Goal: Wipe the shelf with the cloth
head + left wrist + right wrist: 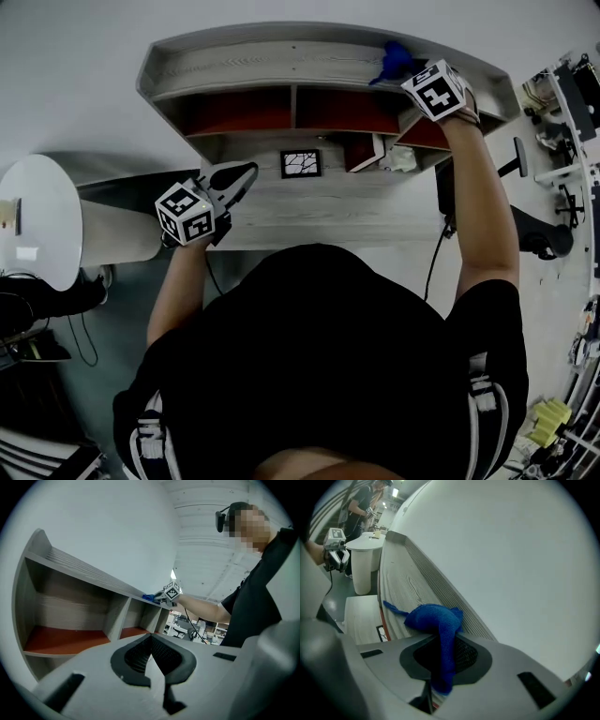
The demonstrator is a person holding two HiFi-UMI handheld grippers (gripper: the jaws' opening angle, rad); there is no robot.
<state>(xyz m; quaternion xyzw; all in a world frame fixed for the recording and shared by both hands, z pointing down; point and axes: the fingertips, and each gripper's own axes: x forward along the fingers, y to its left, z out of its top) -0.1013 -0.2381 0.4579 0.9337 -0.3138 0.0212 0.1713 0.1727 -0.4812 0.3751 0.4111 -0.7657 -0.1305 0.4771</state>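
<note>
A grey wooden shelf unit [262,62] with red-floored compartments stands against the white wall. My right gripper [412,75] is shut on a blue cloth [396,60], which rests bunched on the right part of the shelf's top board [405,590]. In the right gripper view the blue cloth [436,625] hangs down between the jaws. My left gripper [234,178] hovers over the desk [309,211] below the shelf, its jaws closed together with nothing between them [151,656]. The left gripper view shows the shelf [70,566] from the left and the cloth [149,596] far off.
A small framed picture [300,163] leans at the back of the desk under the shelf. A white round table [37,220] stands at the left. An office chair [539,230] and cluttered racks [562,103] are at the right. Another person stands far off [361,501].
</note>
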